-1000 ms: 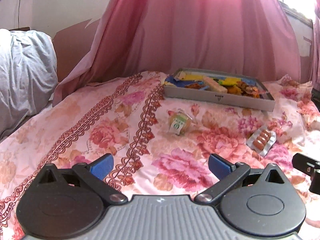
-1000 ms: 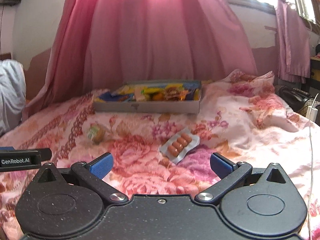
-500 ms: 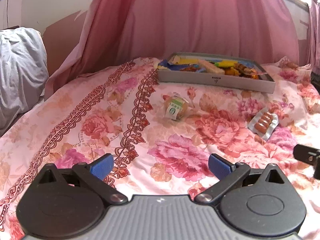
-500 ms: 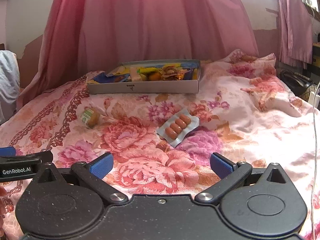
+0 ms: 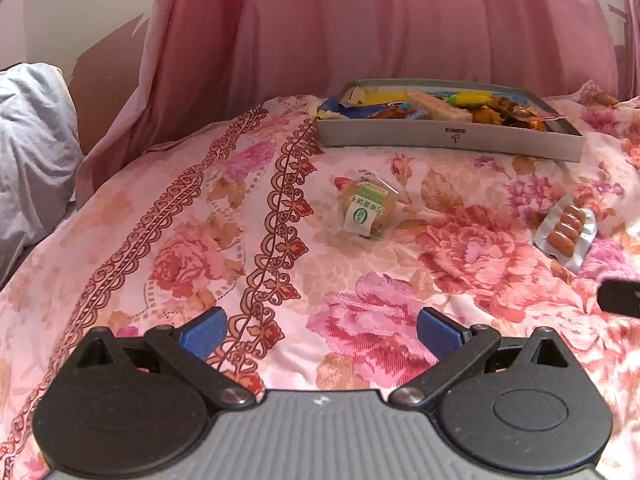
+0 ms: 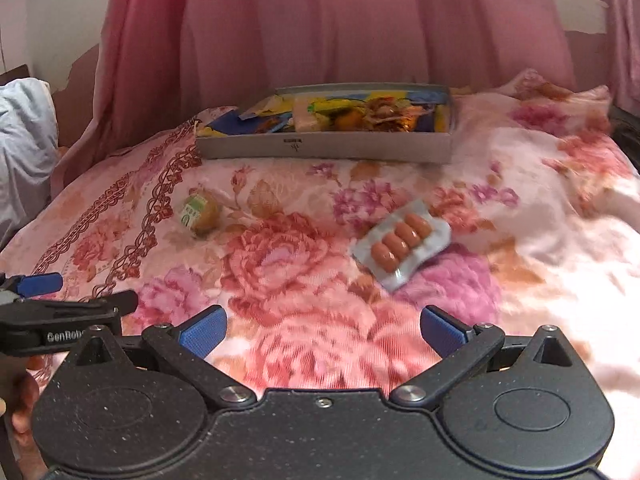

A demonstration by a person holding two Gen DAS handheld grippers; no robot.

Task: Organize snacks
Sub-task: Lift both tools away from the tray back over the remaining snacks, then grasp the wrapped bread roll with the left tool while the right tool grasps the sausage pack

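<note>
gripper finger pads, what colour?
Blue pads on black linkage arms, on both grippers; clearest in the right wrist view.

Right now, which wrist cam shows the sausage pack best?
Right wrist: the sausage pack lies near centre, whole, its four sausages countable, ahead of the open right gripper. Left wrist shows it small and stretched near the right edge.
</note>
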